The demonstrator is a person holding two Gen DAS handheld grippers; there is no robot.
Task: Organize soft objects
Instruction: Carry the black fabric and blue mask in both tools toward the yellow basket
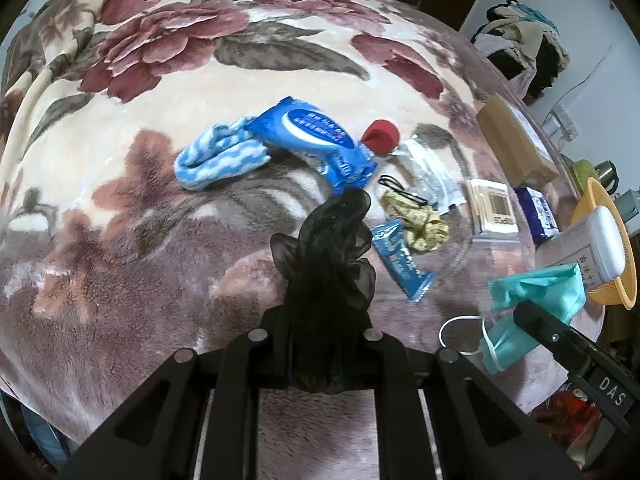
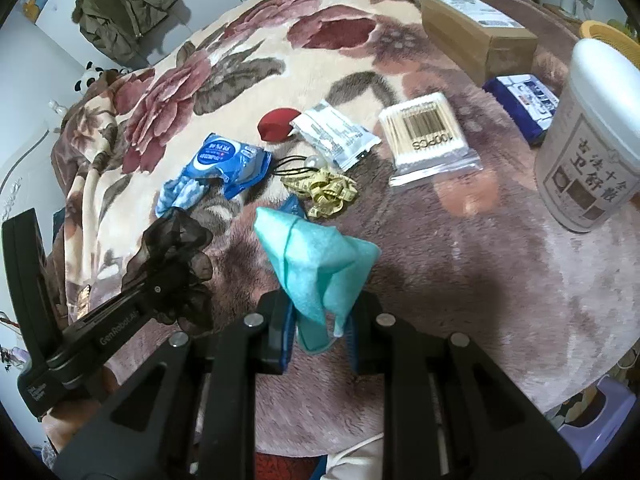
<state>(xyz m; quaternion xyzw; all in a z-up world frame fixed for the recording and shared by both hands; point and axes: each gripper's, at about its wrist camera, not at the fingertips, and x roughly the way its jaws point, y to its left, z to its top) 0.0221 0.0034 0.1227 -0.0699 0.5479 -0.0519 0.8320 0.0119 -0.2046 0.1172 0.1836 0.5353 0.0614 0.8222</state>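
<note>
In the left wrist view my left gripper is shut on a black sheer scrunchie, lifted off the floral blanket. To the lower right in that view, my right gripper pinches a teal face mask whose white ear loops hang down. In the right wrist view the right gripper is shut on the crumpled mask. The left gripper with the scrunchie is at the left. A blue-white striped sock and a yellow tape measure lie on the blanket.
On the blanket lie a blue wipes pack, red sponge, silver packet, black hair tie, blue sachet, cotton swab pack, cardboard box and blue tissue pack. A white jar and orange basket stand right.
</note>
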